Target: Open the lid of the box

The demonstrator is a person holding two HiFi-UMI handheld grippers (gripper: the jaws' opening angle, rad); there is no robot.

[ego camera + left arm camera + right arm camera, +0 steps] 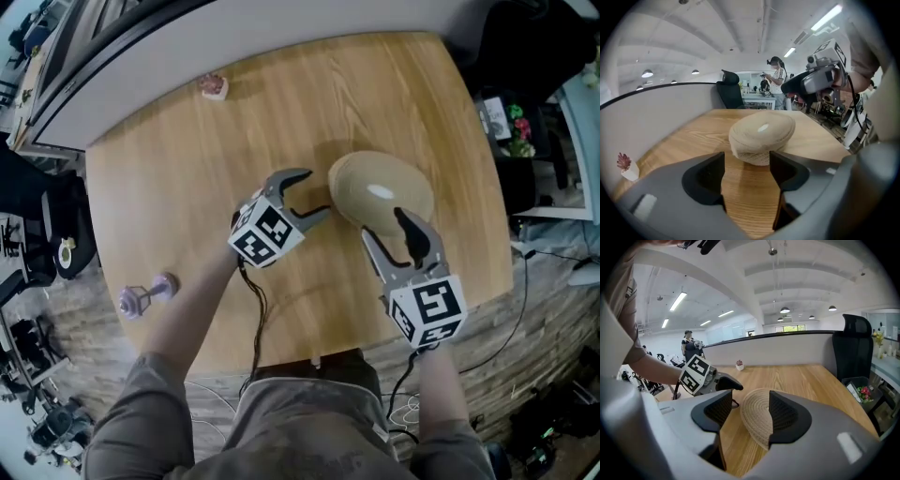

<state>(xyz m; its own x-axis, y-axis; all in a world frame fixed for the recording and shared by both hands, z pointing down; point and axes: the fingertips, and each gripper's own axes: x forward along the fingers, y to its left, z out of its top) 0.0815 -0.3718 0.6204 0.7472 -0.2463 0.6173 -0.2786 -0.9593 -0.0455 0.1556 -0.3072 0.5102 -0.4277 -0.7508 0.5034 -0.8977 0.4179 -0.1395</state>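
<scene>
Wood-grain table (187, 169); round, woven box (380, 192)

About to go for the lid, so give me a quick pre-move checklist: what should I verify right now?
1. Lid seated on box: ok.
2. Left hand-held gripper open, empty, facing the box: ok.
3. Right hand-held gripper open, box edge between its jaws: ok.
4. Right jaws touching the box: cannot tell.
5. Small potted plant well away from the box: ok.
</scene>
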